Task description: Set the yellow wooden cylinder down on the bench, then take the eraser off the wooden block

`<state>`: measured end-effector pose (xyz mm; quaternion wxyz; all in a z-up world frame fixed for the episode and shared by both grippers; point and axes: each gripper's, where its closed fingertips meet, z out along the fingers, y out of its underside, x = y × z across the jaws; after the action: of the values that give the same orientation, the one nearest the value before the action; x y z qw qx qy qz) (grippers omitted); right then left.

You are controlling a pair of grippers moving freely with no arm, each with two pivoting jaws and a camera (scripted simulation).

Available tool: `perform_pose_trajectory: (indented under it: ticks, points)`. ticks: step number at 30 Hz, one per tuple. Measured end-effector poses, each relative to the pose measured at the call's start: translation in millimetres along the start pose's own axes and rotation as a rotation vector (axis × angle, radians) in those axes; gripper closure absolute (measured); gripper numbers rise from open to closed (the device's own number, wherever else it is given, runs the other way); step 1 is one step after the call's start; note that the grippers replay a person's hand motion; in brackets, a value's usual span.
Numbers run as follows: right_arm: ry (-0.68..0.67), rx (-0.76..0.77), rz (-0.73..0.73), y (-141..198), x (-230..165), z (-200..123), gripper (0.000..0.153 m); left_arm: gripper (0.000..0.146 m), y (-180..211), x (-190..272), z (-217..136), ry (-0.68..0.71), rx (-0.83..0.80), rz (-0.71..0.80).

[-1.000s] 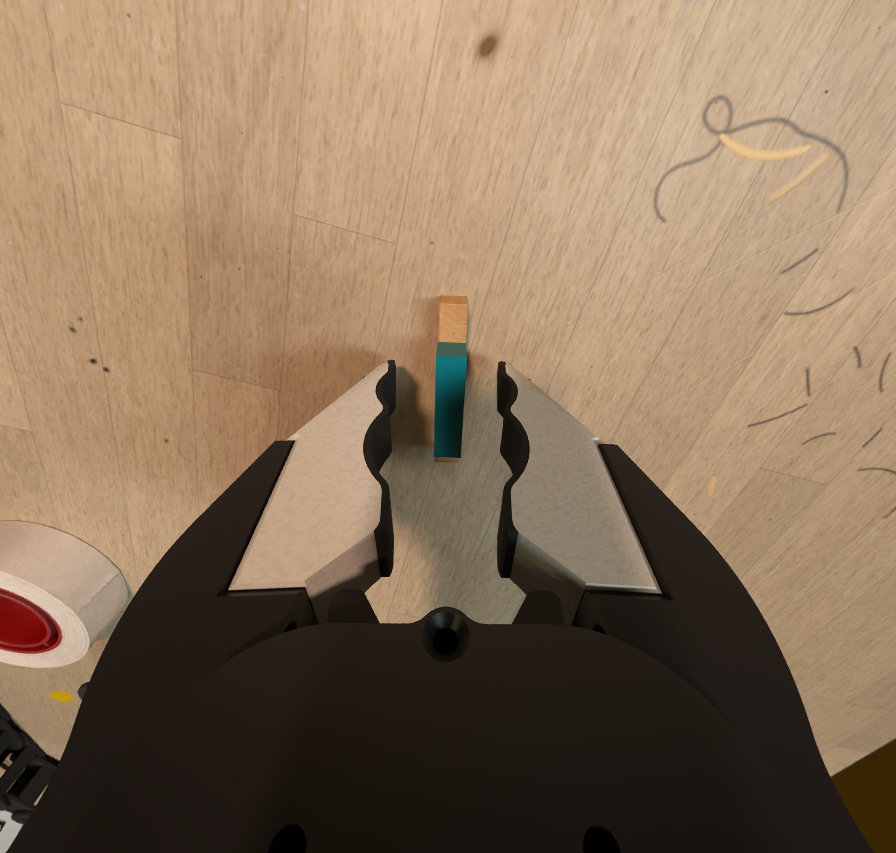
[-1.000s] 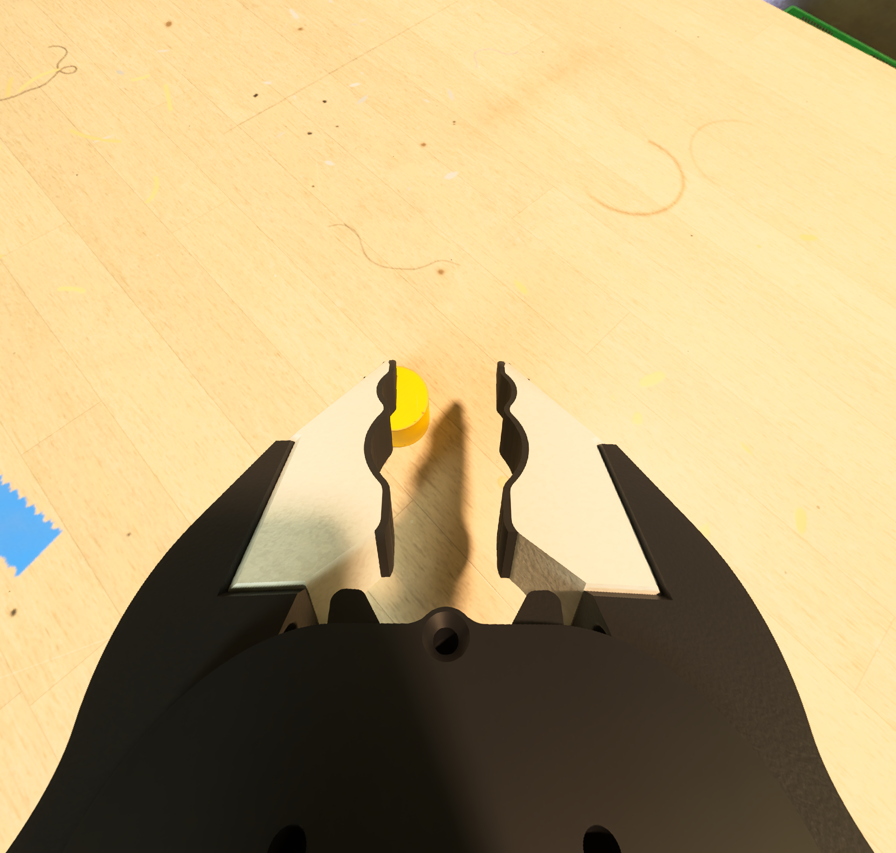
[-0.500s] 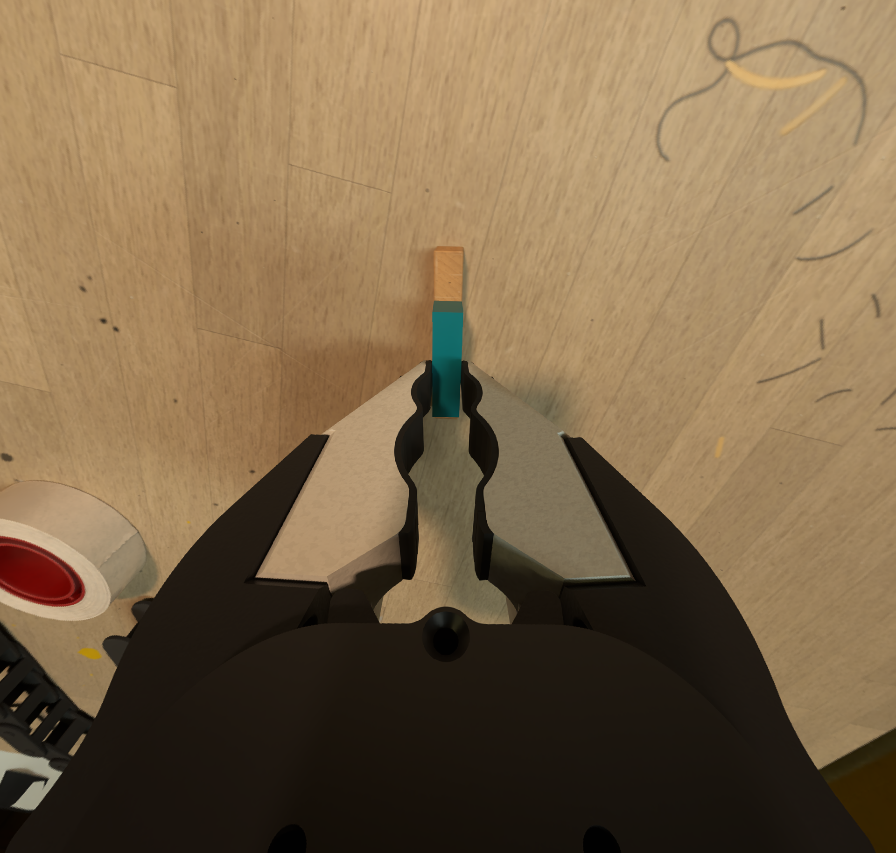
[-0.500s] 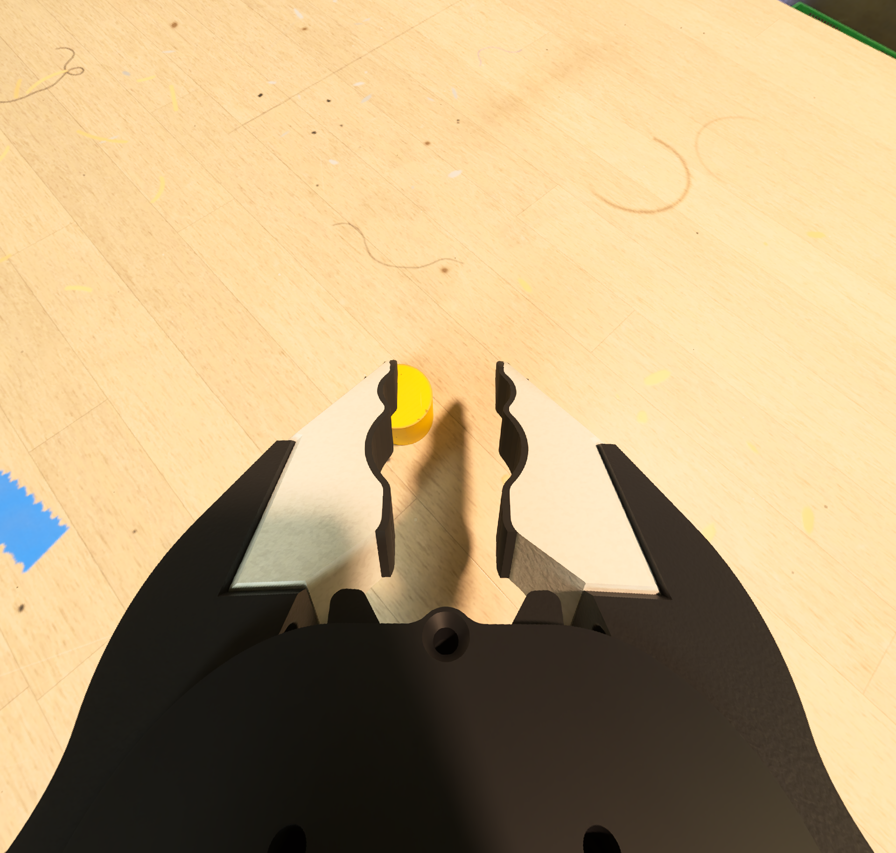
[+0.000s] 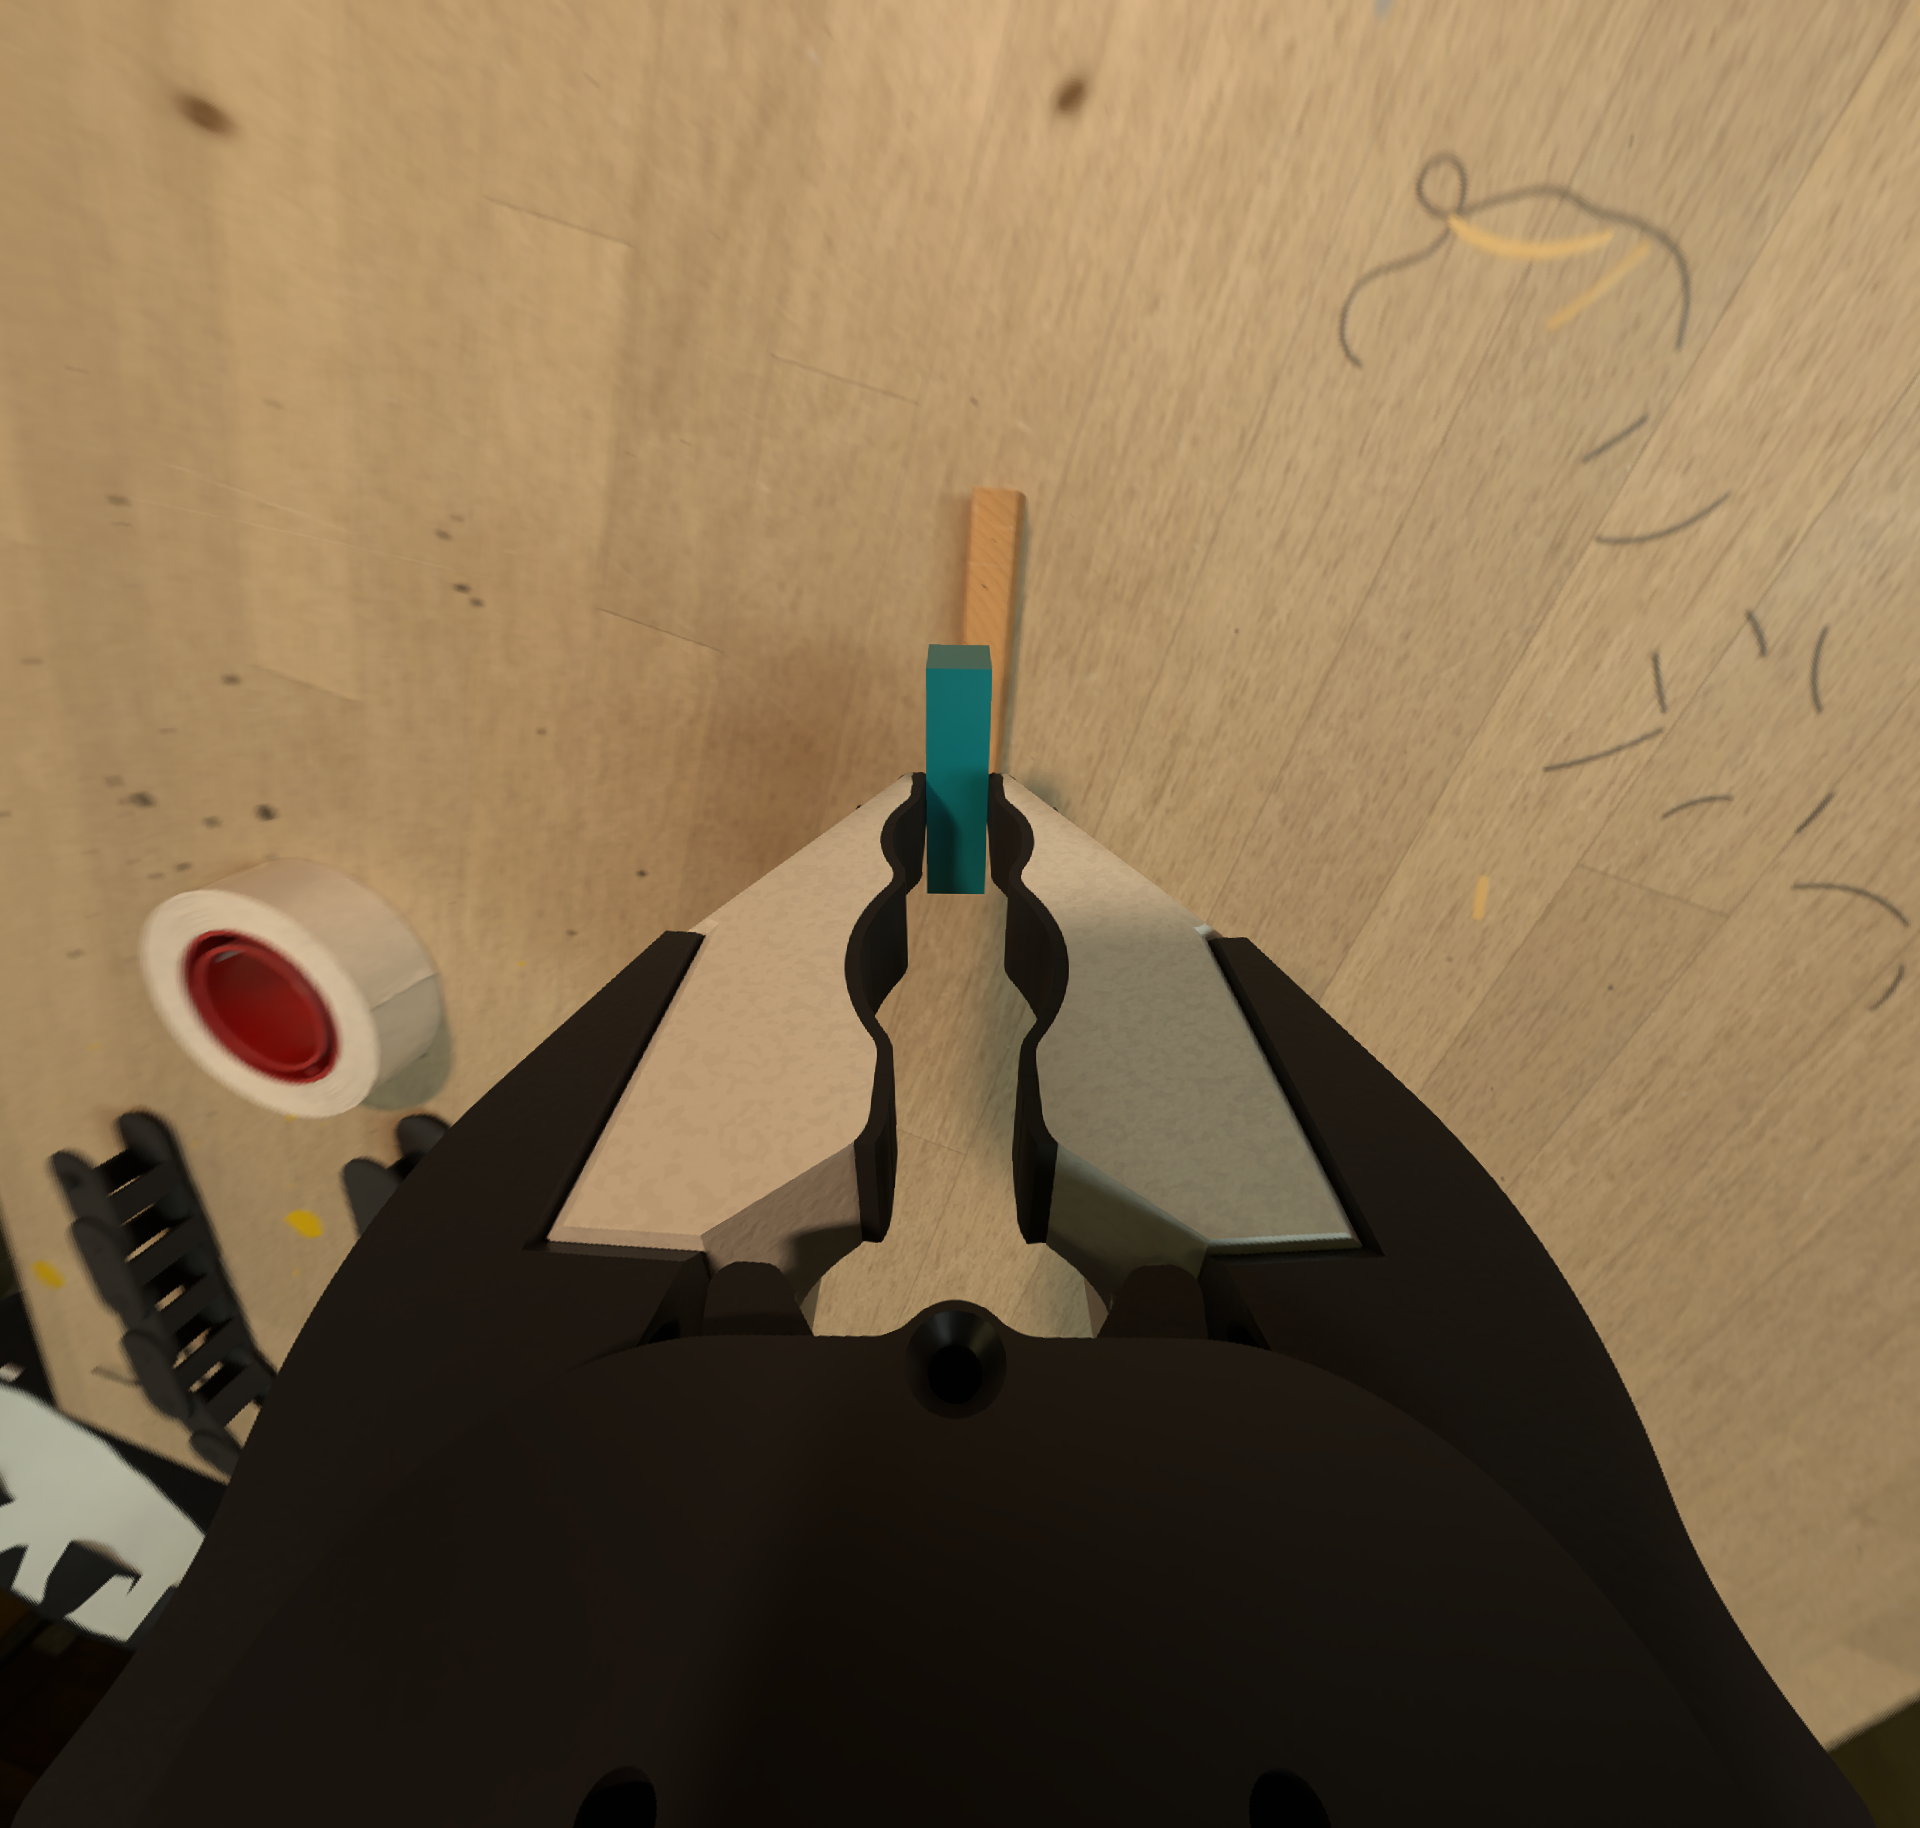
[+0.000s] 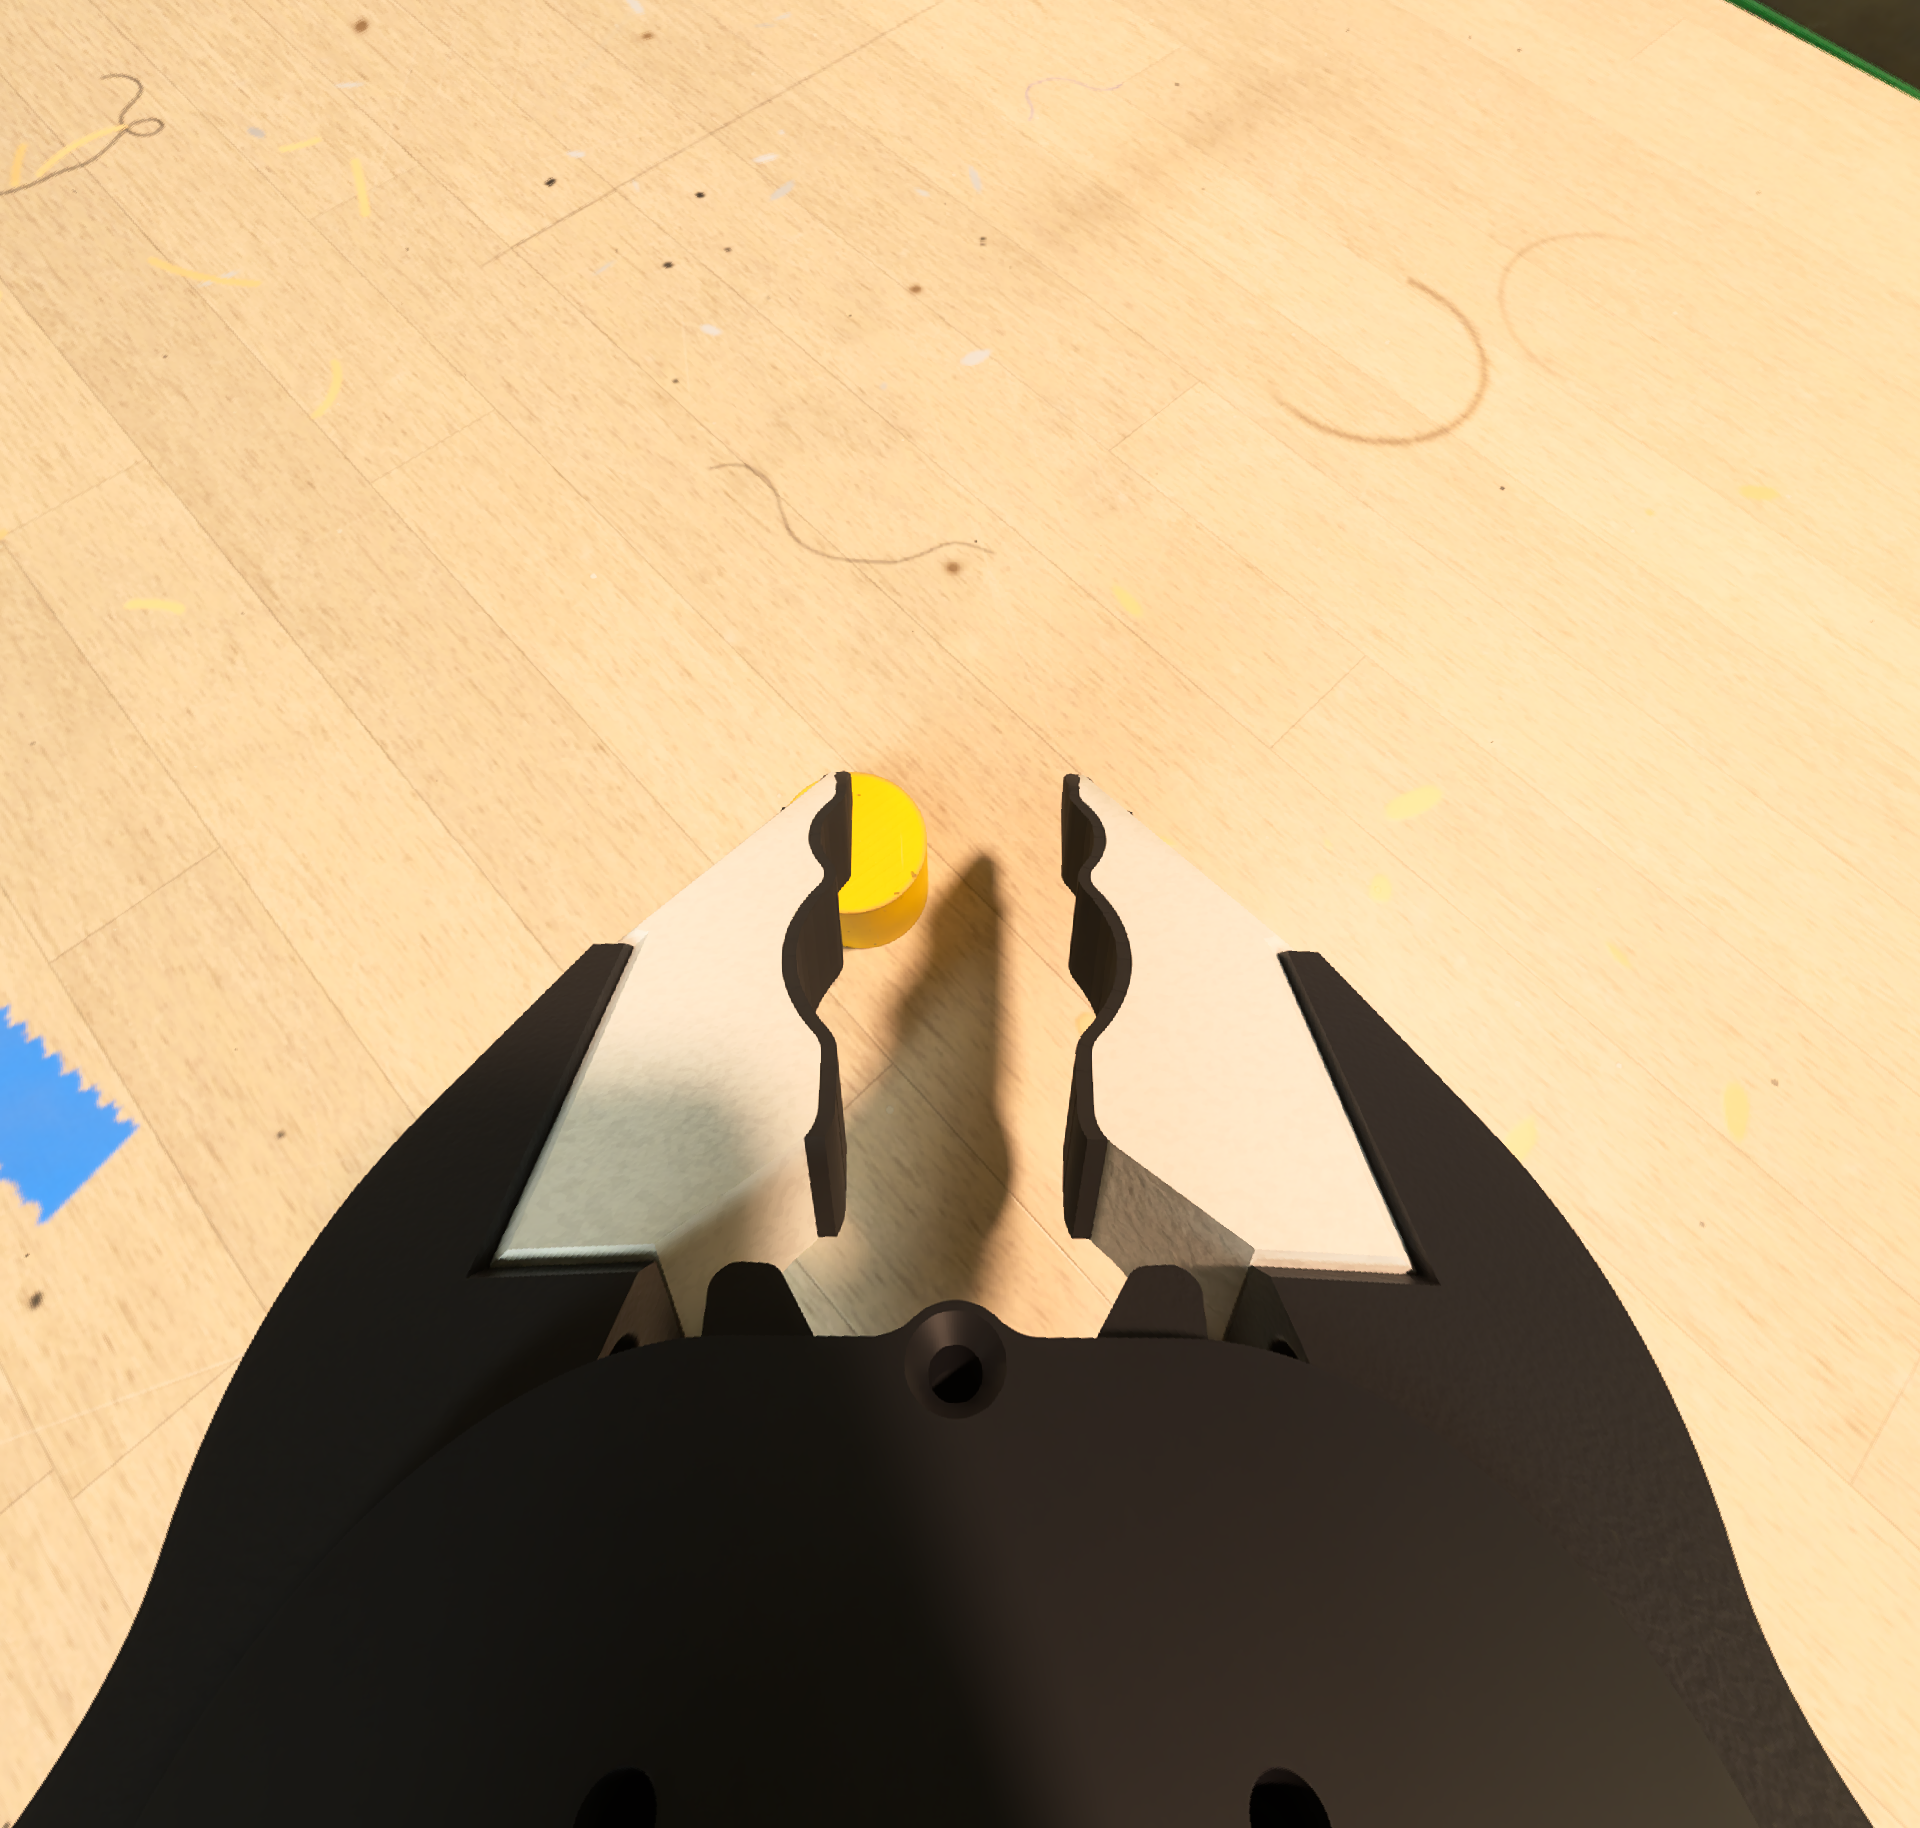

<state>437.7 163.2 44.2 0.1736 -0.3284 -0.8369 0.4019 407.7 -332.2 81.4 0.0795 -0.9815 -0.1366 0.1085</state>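
Overhead, left claw (image 5: 956, 786) pinching eraser (image 5: 957, 760), lifted

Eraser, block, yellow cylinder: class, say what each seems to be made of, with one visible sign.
Eraser: probably rubber or plastic; flat matte teal, no grain.
Block: looks like bare light wood; pale tan with faint grain.
Yellow cylinder: painted wood by the task's word; the smooth, even yellow coat hides any grain, so the look alone leaves it open.

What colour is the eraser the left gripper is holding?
Teal; the eraser shows best in the left wrist view, pinched in the left gripper.
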Motion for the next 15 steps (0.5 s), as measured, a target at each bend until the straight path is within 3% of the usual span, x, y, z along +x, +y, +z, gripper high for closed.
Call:
perform_pose_trajectory:
  ticks: [3, 8, 15]
  points:
    - [0.005, 0.008, 0.001, -2, 1, 0, 0.112, 0.135, -20, -3, -24, -0.086, 0.096, 0.002]
    - [0.021, 0.042, -0.006, -12, 2, 1, 0.112, 0.135, -96, 24, -65, -0.106, 0.372, 0.112]
    - [-0.087, 0.232, 0.003, -68, -25, 3, 0.109, 0.135, -190, 79, -59, -0.086, 0.487, 0.206]
